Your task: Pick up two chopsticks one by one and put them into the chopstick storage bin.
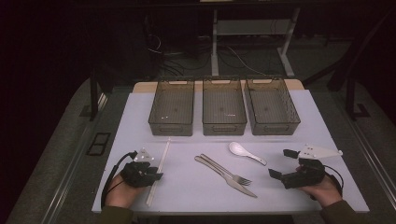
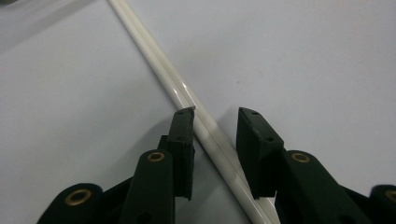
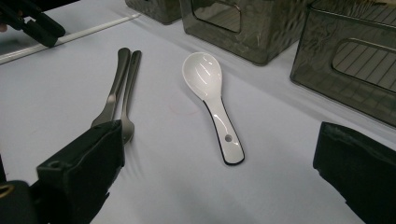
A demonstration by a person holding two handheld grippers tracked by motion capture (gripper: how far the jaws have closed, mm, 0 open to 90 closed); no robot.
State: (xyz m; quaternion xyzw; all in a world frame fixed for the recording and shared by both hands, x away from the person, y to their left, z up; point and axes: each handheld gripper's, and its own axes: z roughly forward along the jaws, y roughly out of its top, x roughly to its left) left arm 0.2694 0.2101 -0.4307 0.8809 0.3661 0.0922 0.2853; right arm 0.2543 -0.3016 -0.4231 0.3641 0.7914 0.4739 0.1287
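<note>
Your left gripper (image 2: 215, 116) shows fingers narrowly open astride the glossy white chopsticks (image 2: 187, 93), left finger touching, while your right gripper (image 3: 219, 172) gapes wide before the smooth ceramic spoon (image 3: 210, 93).

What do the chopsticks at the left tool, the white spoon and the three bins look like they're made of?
Chopsticks: glossy off-white, probably plastic or melamine; a highlight runs along them.
White spoon: likely glazed ceramic, possibly melamine; shiny white bowl with a dark edge around the handle.
Bins: smoky translucent plastic; the ribbed floors show through the walls.
</note>
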